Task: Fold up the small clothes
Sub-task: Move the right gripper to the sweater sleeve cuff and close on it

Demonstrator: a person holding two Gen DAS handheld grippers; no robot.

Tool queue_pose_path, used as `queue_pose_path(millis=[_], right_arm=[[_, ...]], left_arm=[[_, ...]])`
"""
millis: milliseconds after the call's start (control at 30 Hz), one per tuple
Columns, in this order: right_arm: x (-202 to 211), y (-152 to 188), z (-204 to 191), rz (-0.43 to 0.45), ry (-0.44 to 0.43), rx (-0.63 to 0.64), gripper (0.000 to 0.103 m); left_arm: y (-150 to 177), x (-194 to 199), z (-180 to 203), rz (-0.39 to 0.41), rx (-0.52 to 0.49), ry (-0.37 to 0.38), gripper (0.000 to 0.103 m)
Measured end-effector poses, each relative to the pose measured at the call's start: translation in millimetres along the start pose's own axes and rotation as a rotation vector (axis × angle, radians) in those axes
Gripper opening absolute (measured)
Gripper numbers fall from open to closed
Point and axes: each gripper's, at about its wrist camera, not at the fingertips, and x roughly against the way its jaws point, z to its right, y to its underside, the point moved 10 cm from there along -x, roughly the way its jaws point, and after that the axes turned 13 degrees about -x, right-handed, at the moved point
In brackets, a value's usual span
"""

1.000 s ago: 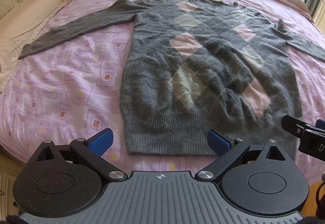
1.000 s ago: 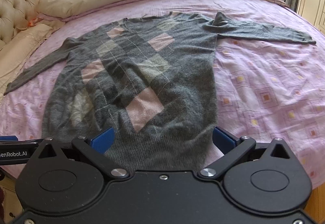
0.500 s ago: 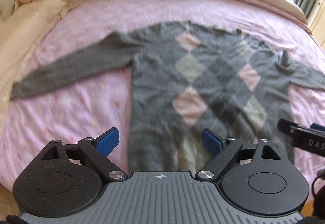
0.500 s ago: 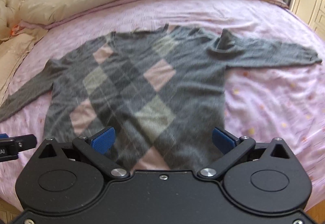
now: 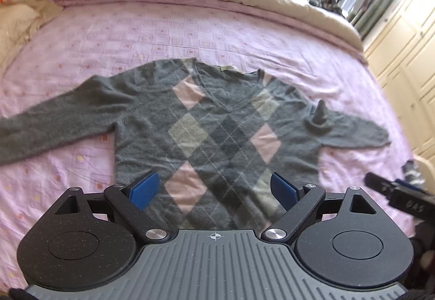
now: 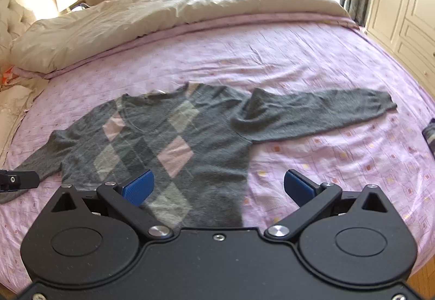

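Both claws hang above the near end of the bed, each with its blue pads spread wide apart and nothing between them. Starting at the left, the left claw hovers over the lower middle of the sweater, its pads clear of the knit. The sweater is grey with pink and pale diamonds down the front and lies face up and spread out on the pink patterned bedsheet, neckline pointing away toward the far side of the bed. Its left sleeve stretches straight out across the sheet to the left edge of the view. Its right sleeve reaches out to the right, with a raised pucker of fabric standing up near the shoulder. The right claw hovers over the sweater's right lower side, one pad above the knit and the other above bare sheet. A cream duvet is bunched along the far side of the bed. At the far right, cream cupboard doors stand beside the bed.
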Motion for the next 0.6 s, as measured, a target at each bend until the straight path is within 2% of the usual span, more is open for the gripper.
queue_pose_path(millis=[167, 300, 600], right_arm=[[-22.3, -10.6, 51.4, -0.039, 0.017, -0.018, 0.102], [-46.9, -26.8, 101.6, -0.069, 0.074, 0.027, 0.102], [-91.2, -92.1, 237.5, -0.098, 0.115, -0.157, 0.101]], left_arm=[[-4.5, -15.0, 28.3, -0.017, -0.006, -0.065, 0.089], [-1.8, -26.4, 47.7, -0.049, 0.066, -0.100, 0.089], [-17.5, -47.0, 97.8, -0.071, 0.109, -0.171, 0.089]])
